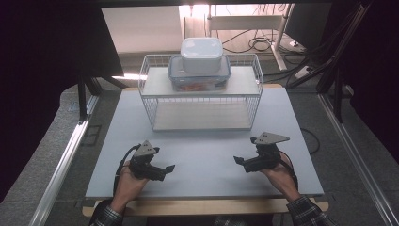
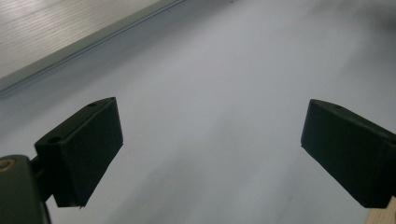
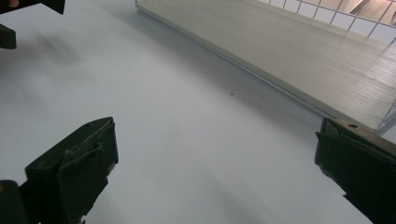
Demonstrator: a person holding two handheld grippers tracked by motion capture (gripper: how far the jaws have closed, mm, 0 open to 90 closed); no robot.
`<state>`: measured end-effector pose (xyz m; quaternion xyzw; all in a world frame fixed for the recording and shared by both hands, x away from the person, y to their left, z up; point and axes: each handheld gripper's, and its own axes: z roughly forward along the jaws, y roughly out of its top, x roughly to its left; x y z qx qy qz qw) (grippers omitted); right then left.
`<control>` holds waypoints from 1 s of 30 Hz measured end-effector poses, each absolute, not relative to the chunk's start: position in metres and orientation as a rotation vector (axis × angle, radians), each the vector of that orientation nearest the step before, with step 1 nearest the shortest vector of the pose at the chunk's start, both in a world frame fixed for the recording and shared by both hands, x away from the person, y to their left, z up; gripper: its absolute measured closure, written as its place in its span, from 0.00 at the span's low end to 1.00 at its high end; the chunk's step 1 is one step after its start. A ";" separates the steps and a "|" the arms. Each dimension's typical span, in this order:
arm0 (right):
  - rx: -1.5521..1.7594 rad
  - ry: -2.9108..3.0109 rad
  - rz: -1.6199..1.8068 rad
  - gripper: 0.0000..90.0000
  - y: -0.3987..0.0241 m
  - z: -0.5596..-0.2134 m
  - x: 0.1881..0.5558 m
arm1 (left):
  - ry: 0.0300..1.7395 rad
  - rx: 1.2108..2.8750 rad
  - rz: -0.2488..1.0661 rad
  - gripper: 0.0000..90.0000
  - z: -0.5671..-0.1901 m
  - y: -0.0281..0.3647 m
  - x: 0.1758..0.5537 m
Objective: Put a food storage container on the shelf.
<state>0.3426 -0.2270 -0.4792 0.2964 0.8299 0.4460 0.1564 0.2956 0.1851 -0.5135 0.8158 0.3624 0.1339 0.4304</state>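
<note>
A white wire rack (image 1: 202,101) stands at the far middle of the desk (image 1: 202,160), with its long axis running left to right and its open front facing the person. It has two levels: a pale board across the top and another at the bottom, which sits on the desk. On the top board rests a clear food box with a blue-rimmed lid (image 1: 199,73), also lying long side left to right, with something orange showing through its wall (what it is cannot be told). Stacked on that lid is a smaller white box with rounded corners (image 1: 202,54), sitting about square to the one below.

Both grippers are near the person's edge of the desk, well apart from the rack and from each other. The left gripper (image 1: 164,169) points right and slightly inward; in the left gripper view its fingers (image 2: 84,149) are spread wide apart over bare grey desk, holding nothing. The right gripper (image 1: 240,162) points left toward the other one; in the right gripper view its fingers (image 3: 74,172) are likewise wide apart and empty, with the rack's lower board (image 3: 299,51) ahead of them.
</note>
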 end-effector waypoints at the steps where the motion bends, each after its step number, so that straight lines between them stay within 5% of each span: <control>1: 0.855 2.380 1.273 0.00 -0.228 -0.479 0.342 | 0.909 2.034 0.338 0.06 -0.514 0.186 0.294; 30: 0.918 2.339 1.199 0.01 -0.258 -0.486 0.337 | 0.990 2.022 0.366 0.06 -0.524 0.212 0.287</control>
